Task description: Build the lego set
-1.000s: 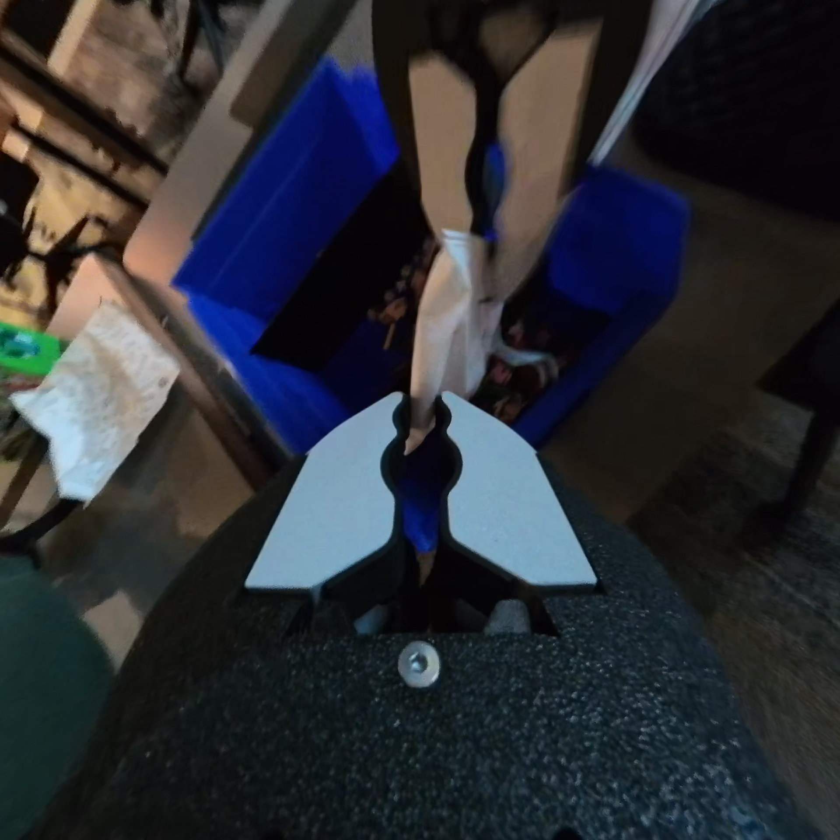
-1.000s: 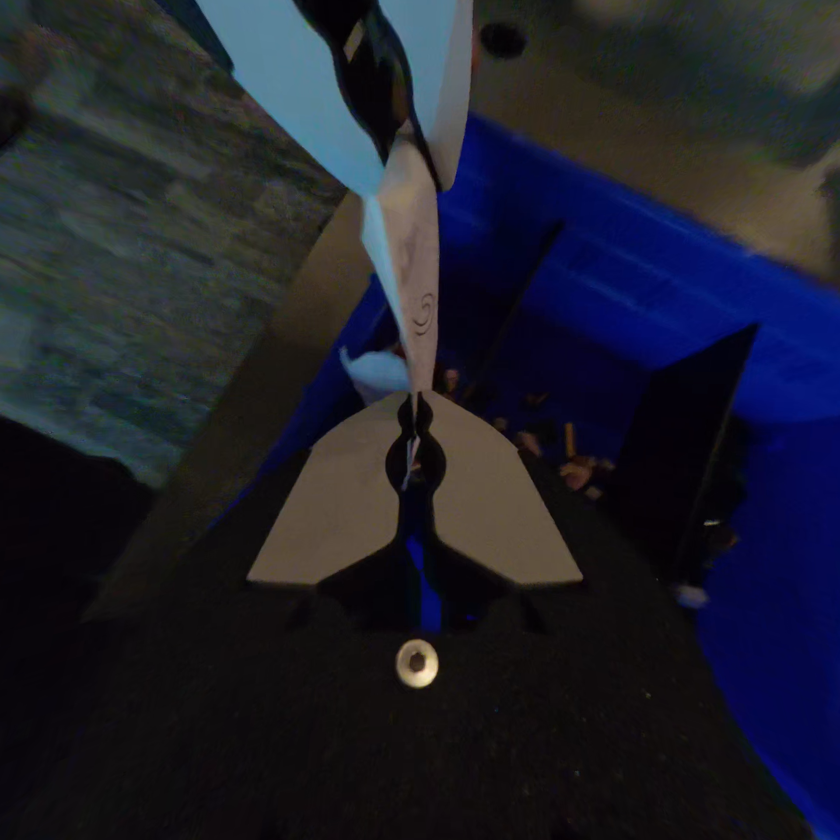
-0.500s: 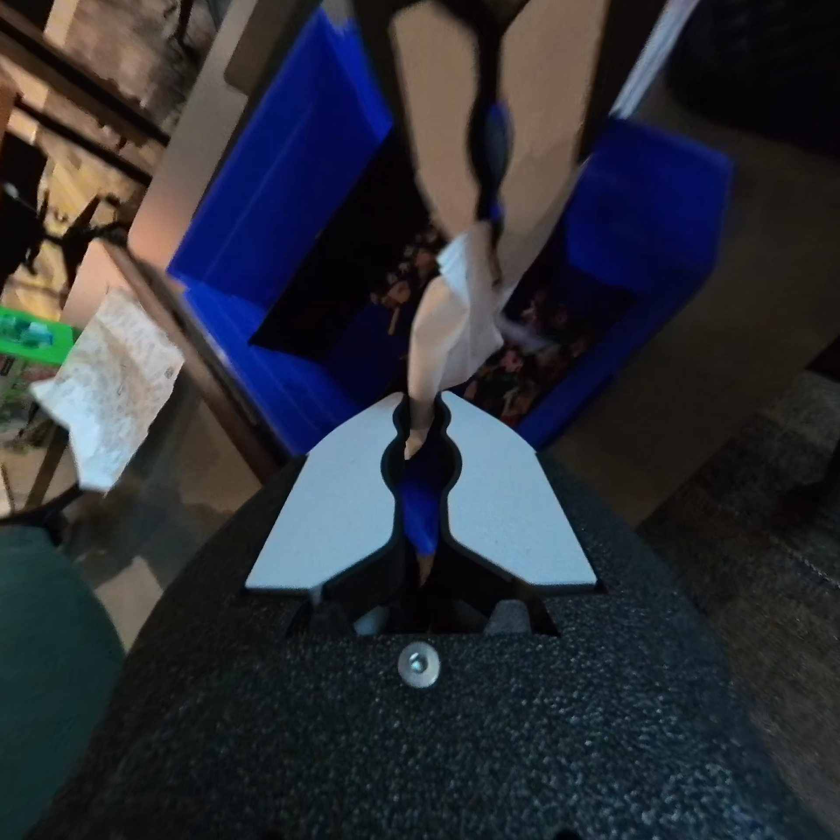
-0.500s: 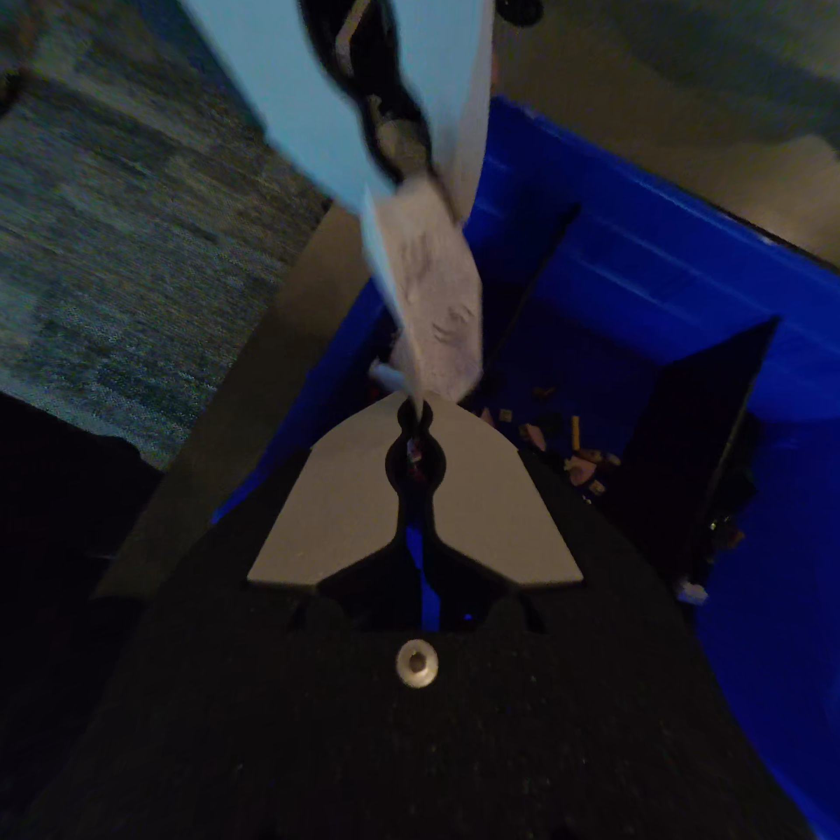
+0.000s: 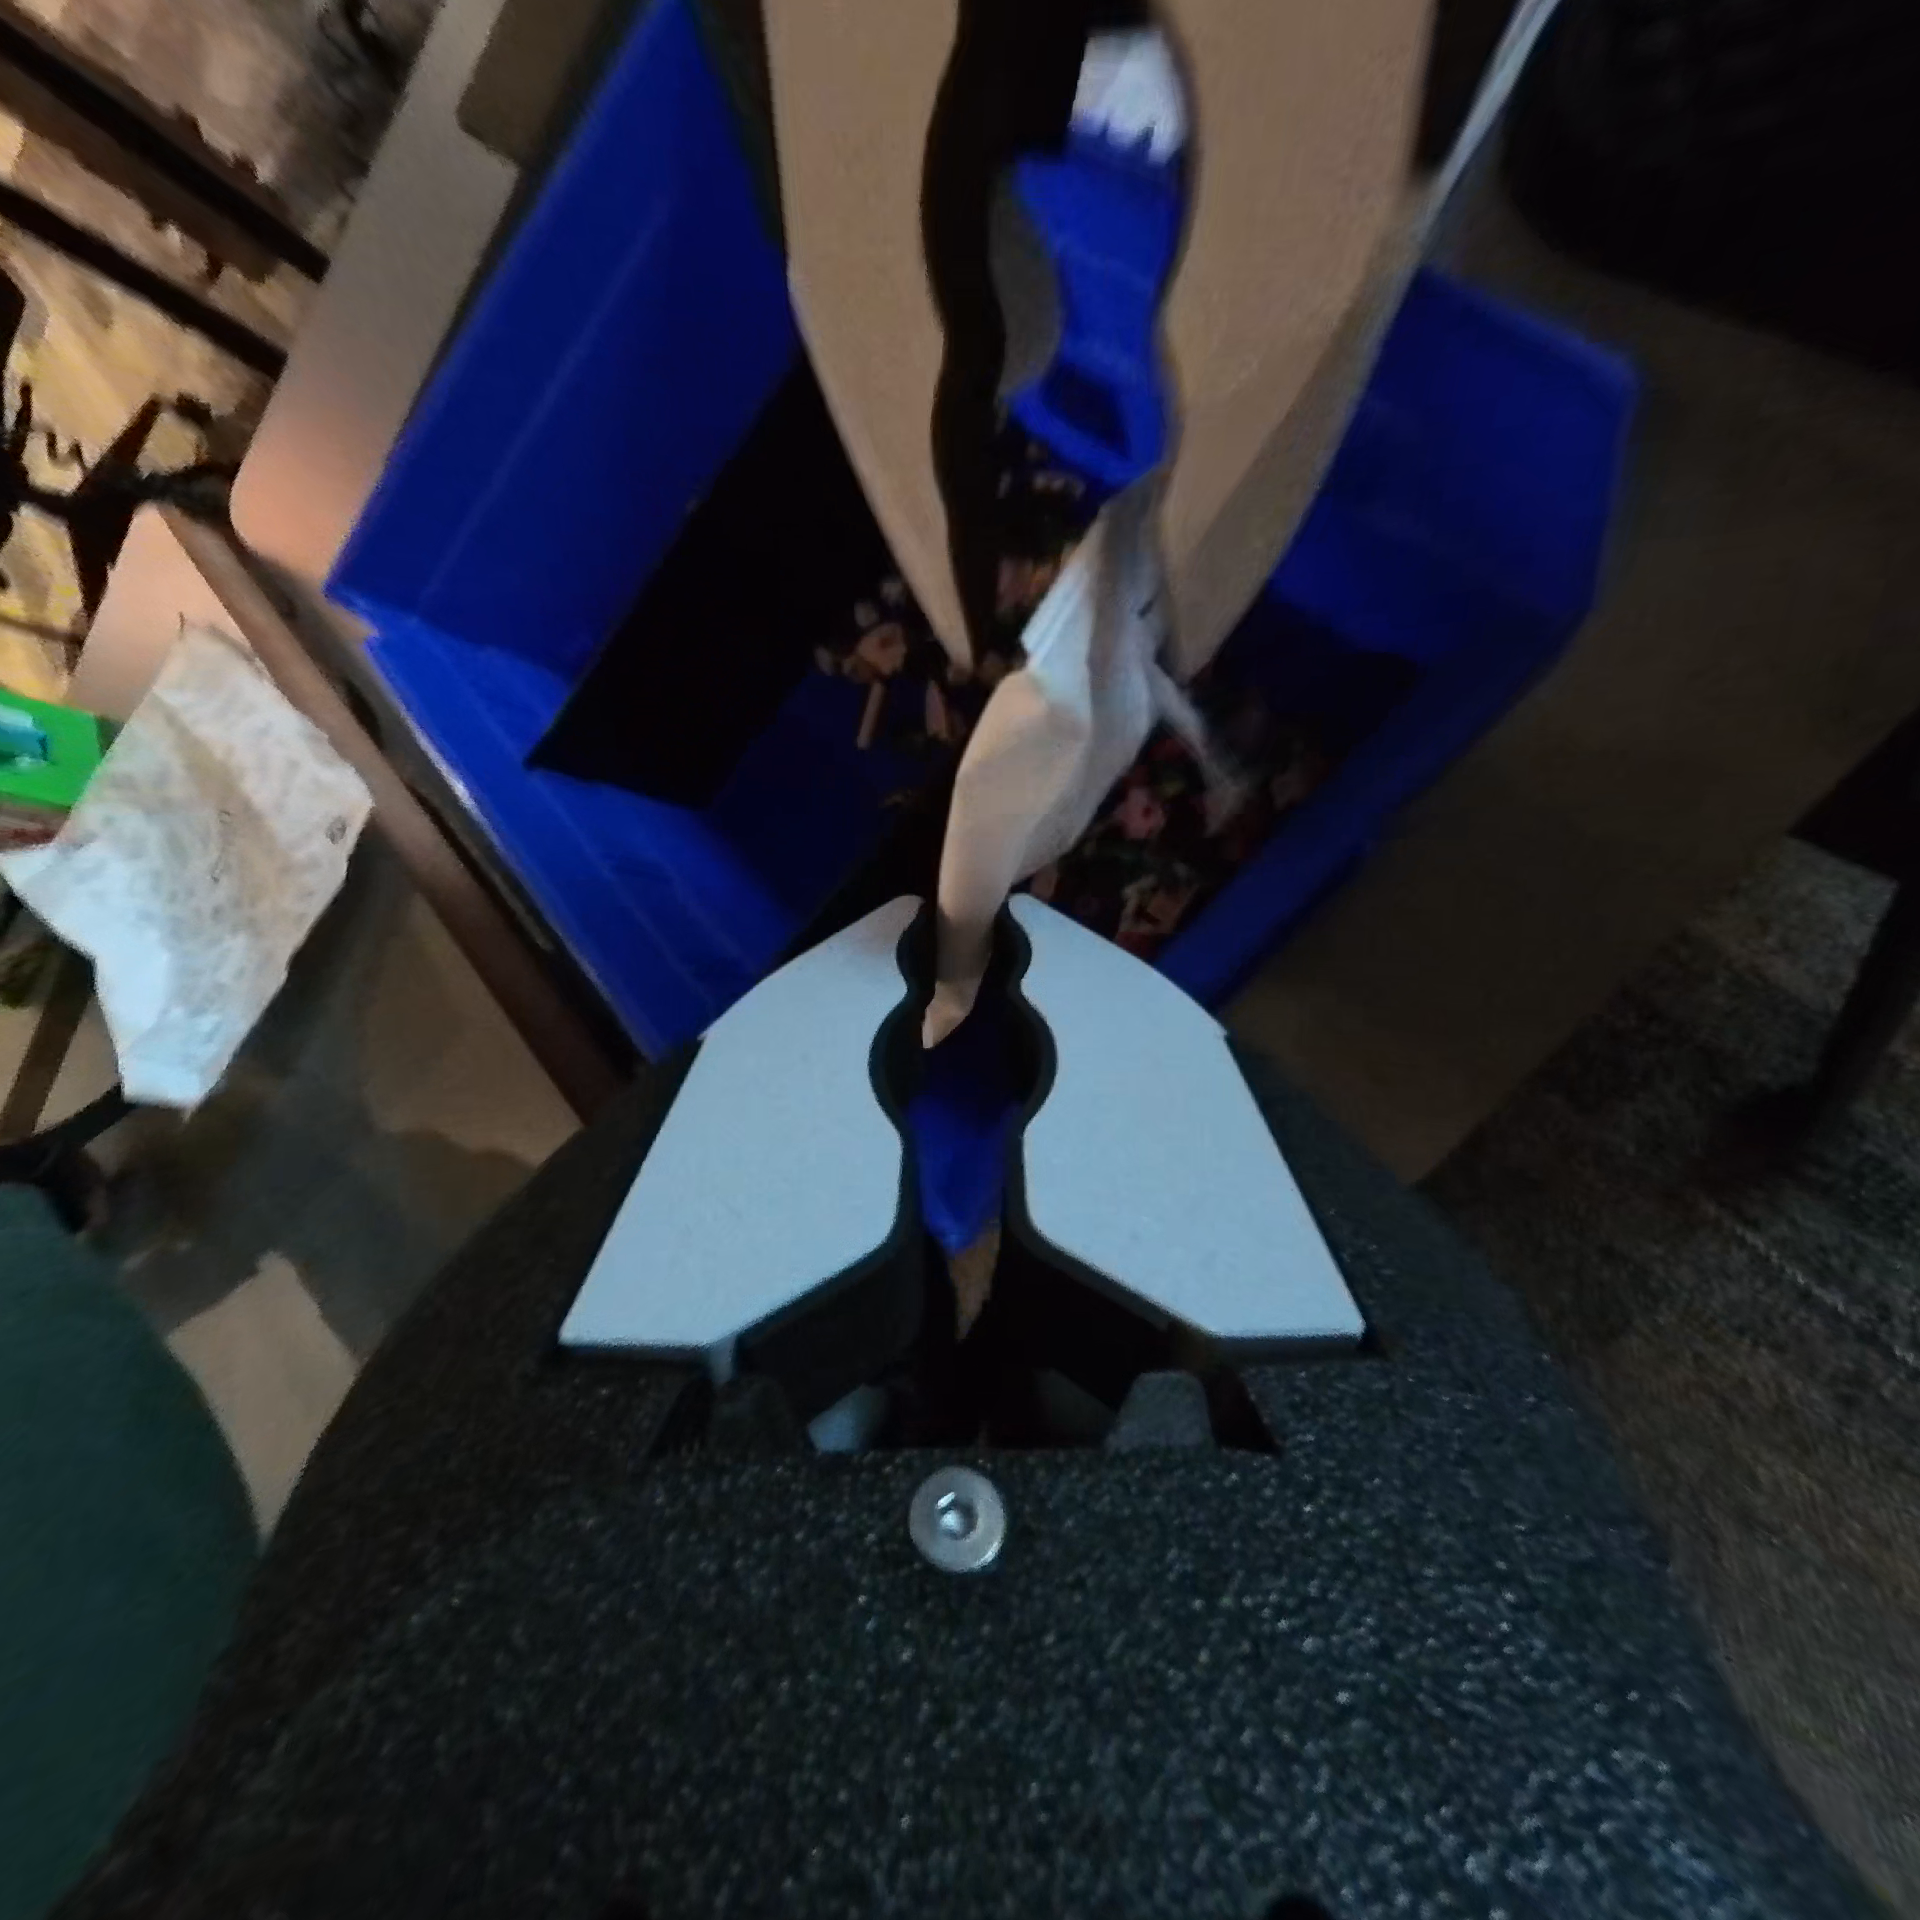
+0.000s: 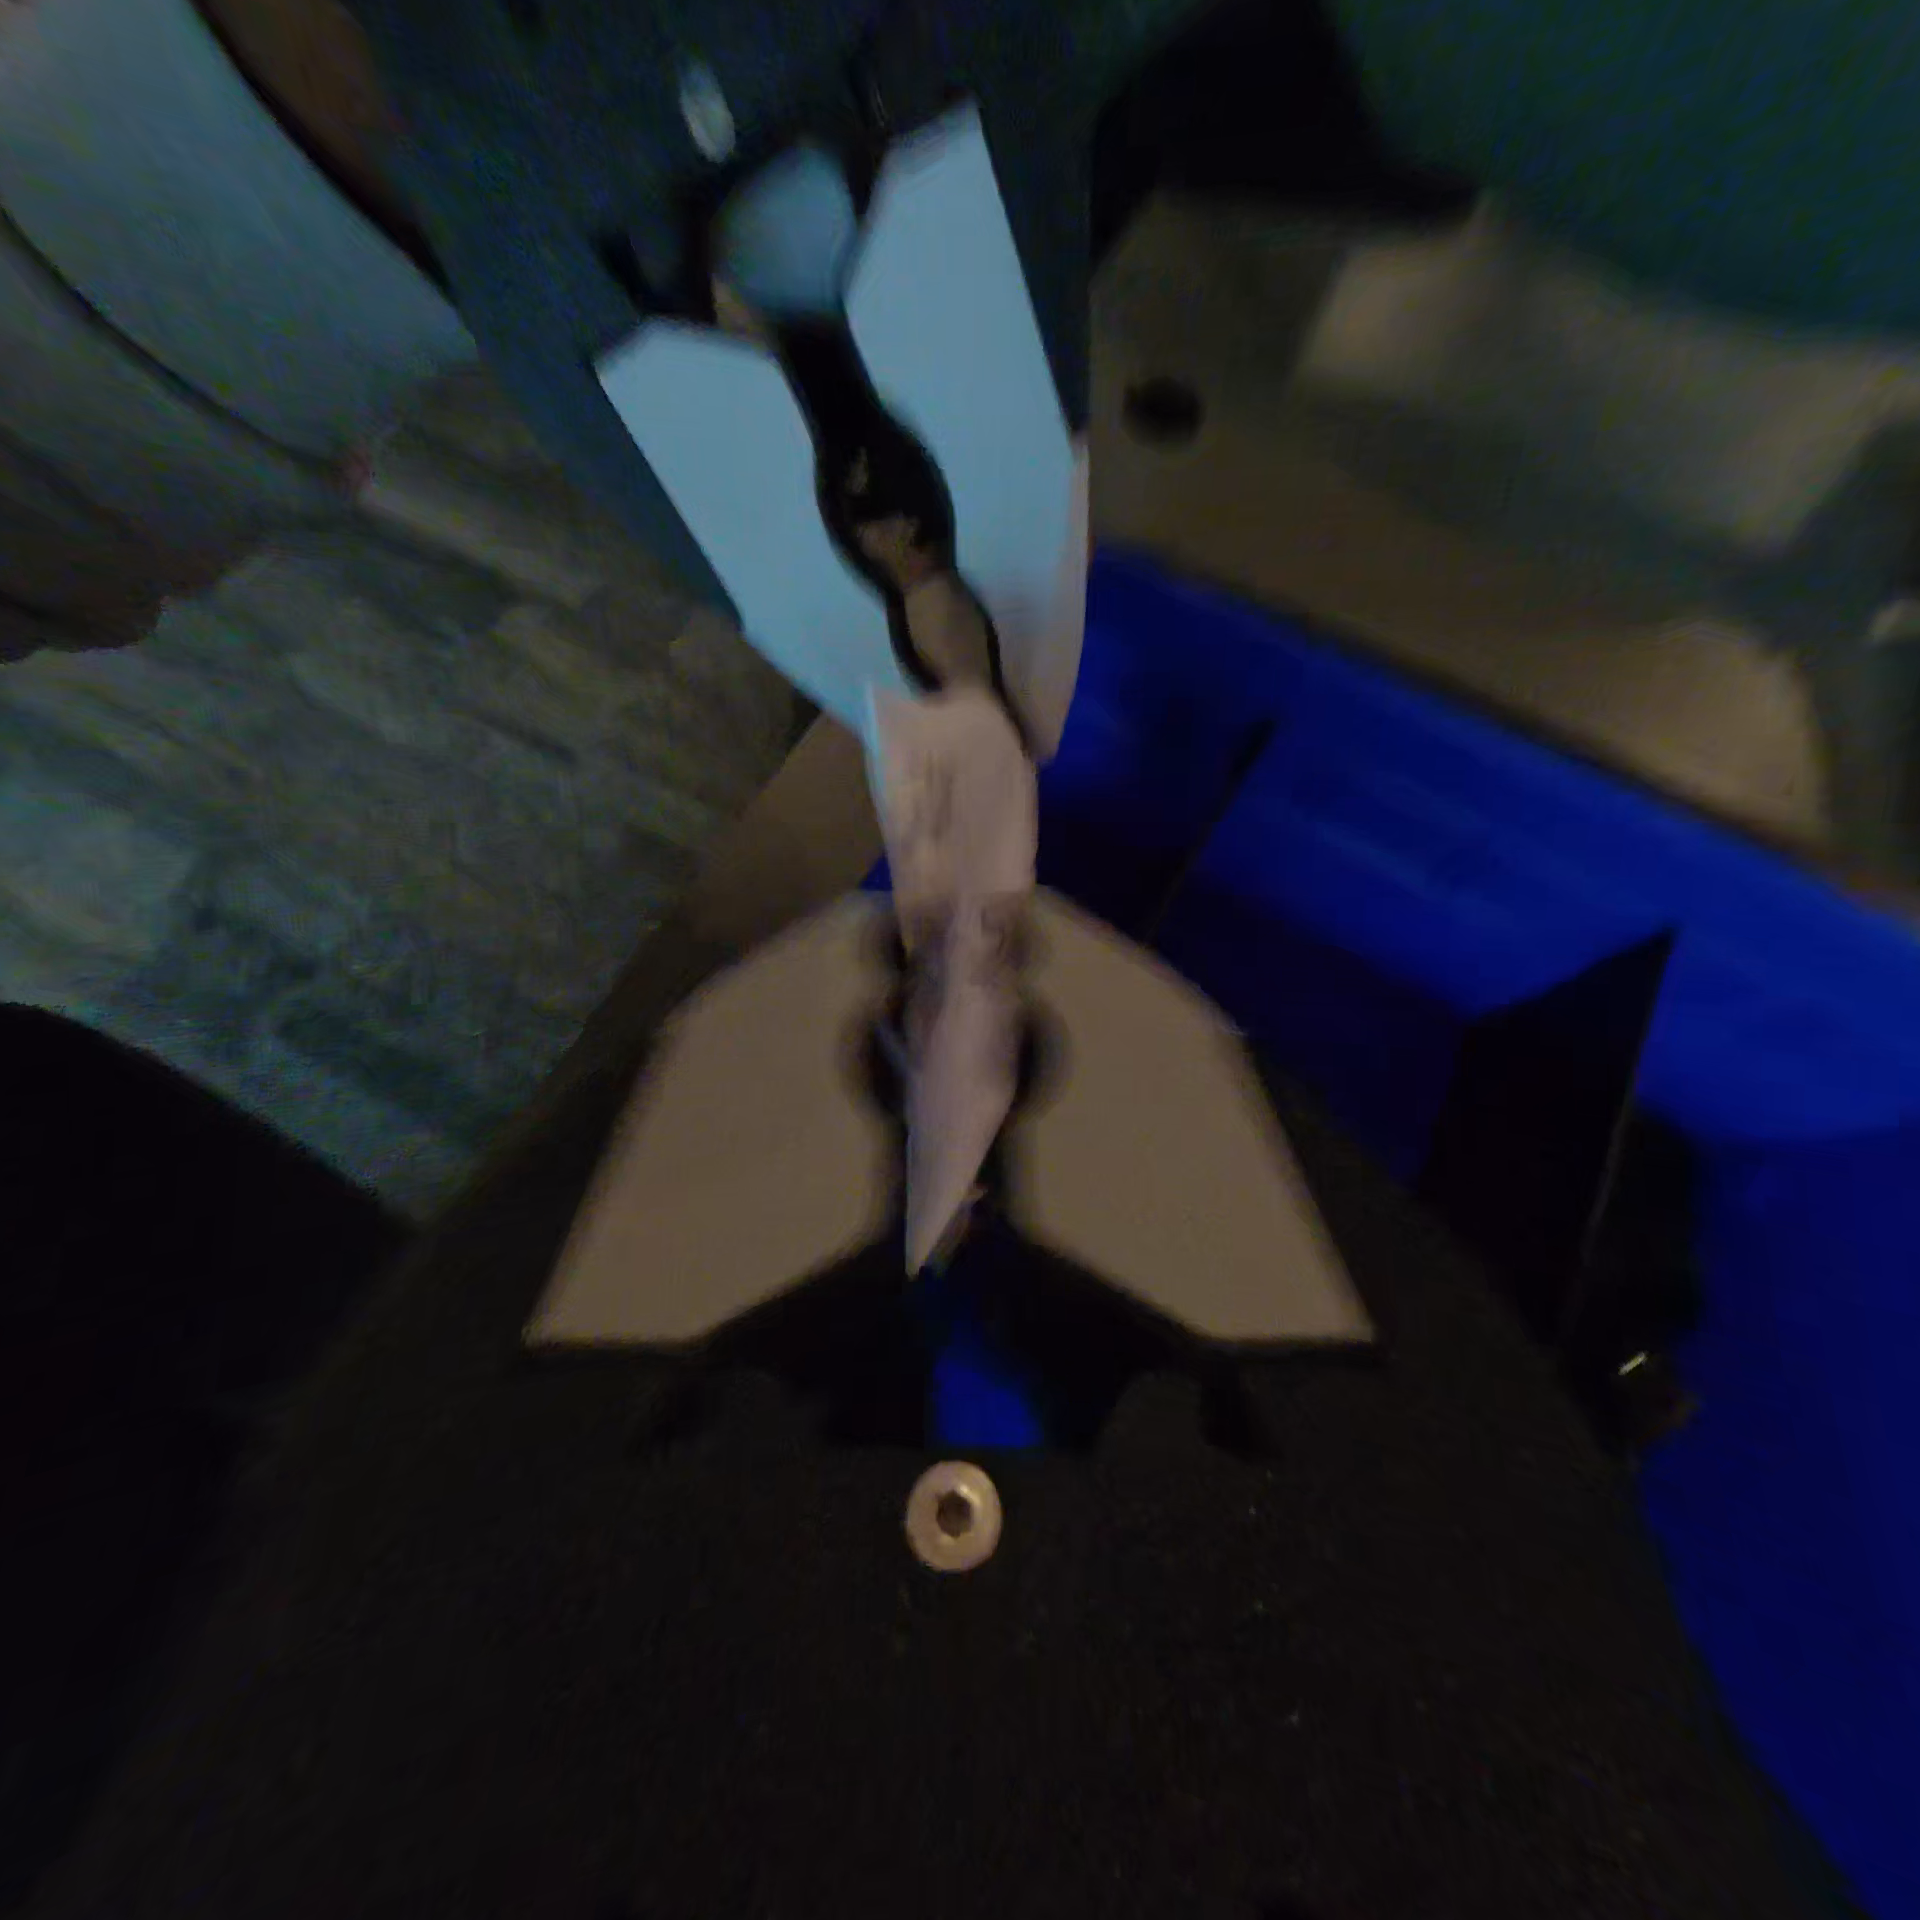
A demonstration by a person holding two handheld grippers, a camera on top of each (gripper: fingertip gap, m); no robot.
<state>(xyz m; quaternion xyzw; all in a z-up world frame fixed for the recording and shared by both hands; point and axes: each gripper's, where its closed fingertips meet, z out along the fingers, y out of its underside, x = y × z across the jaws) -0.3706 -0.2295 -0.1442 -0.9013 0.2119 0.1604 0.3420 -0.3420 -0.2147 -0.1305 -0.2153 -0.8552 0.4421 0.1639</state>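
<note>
Left wrist view | left gripper (image 5: 961,914) clamps white packet (image 5: 1023,790) | right gripper (image 6: 961,935) parted, state unclear

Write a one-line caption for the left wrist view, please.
Left gripper pinches a white wrapper above a blue bin, with the right gripper at its far end.

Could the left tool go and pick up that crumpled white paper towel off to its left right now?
Probably not as things stand. The left tool is shut on a white paper strip stretched to the right tool, so its grip is occupied. The paper towel itself lies uncovered, off to the side of the blue bin.
</note>
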